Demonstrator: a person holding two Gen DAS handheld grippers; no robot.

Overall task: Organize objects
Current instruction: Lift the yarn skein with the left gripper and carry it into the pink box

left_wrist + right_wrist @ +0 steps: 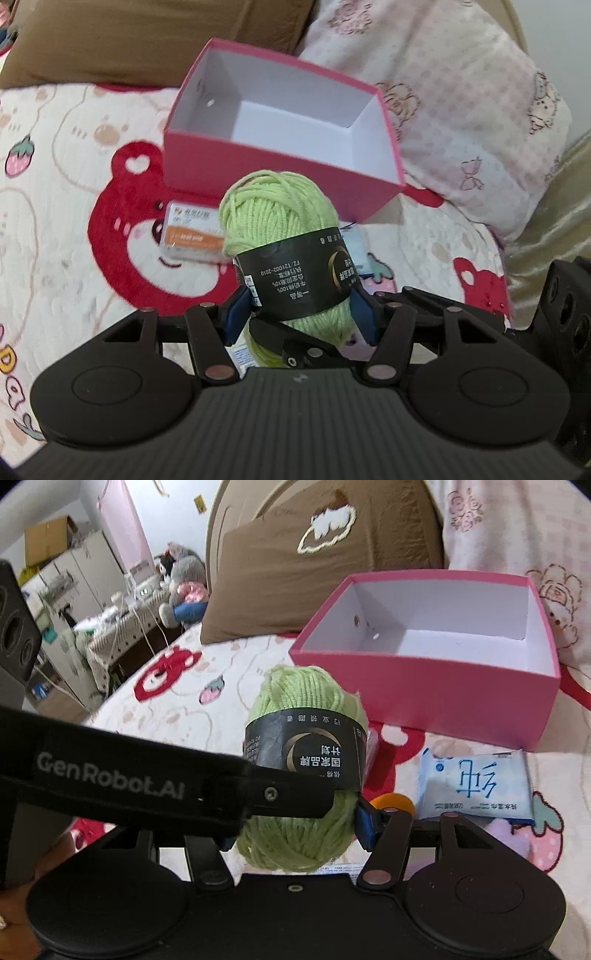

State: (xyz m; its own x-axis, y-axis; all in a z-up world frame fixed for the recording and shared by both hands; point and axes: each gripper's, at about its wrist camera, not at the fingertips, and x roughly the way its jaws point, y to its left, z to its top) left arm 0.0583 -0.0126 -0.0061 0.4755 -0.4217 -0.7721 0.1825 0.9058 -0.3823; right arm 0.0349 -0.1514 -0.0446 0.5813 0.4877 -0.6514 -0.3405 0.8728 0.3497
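A green yarn ball [273,221] with a black paper band is held up above the bed, in front of an open pink box [280,162] with a white inside. My left gripper [301,314] is shut on the yarn ball, blue pads at both sides. In the right wrist view the same yarn ball [303,709] sits between my right gripper's [295,827] blue pads, and the left gripper's black finger [280,794] crosses in front of it. The pink box [436,686] lies beyond, to the right.
A small orange-and-white packet [192,236] lies on the cartoon-bear bedspread [74,184] left of the yarn. A blue-white wipes pack [476,782] lies right of it. A brown pillow [314,565] and a pink patterned quilt [461,110] lie behind the box.
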